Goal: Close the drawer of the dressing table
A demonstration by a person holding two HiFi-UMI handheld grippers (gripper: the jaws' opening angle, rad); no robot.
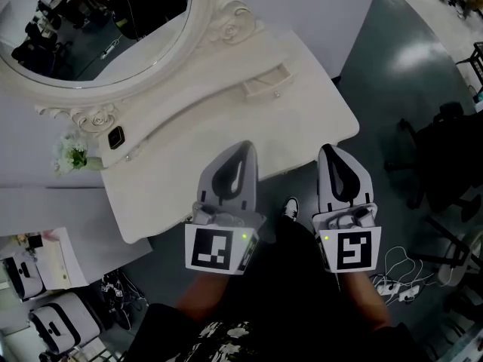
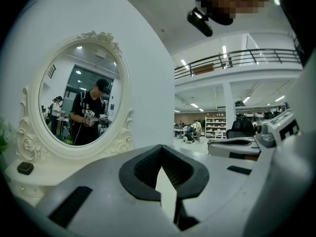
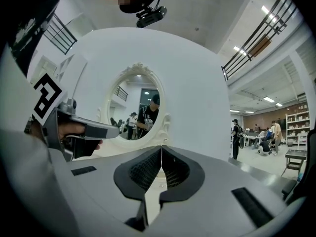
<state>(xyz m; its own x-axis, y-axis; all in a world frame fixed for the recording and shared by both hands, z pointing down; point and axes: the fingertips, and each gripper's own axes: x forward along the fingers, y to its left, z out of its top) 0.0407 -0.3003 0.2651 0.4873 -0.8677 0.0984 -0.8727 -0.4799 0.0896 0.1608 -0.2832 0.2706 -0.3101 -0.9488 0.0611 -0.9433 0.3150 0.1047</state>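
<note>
Head view: you hold both grippers side by side over the near edge of the dressing table (image 1: 317,104), and both point toward the mirror (image 1: 98,21).
Left gripper (image 1: 245,146): your jaws are closed tip to tip. The left gripper view shows only a bare gap behind the tips, so it has hold of nothing.
Right gripper (image 1: 326,149): closed the same way, with the tips meeting and nothing gripped between them.
Drawer (image 1: 266,85): it sits ahead of both grippers, beyond the left one's tips and a little to that gripper's right. Neither gripper touches it. Its front stands out a little from the raised shelf under the mirror.
Mirror: ahead and to the left of your left gripper. Its glass reflects a person holding grippers.
Small black object (image 1: 115,137): on the table, left of your left gripper, at the foot of the mirror frame.
Flowers (image 1: 72,154): further left again, at the table's left end.
Office chair (image 1: 438,157): on the floor, off to the right of your right gripper.
</note>
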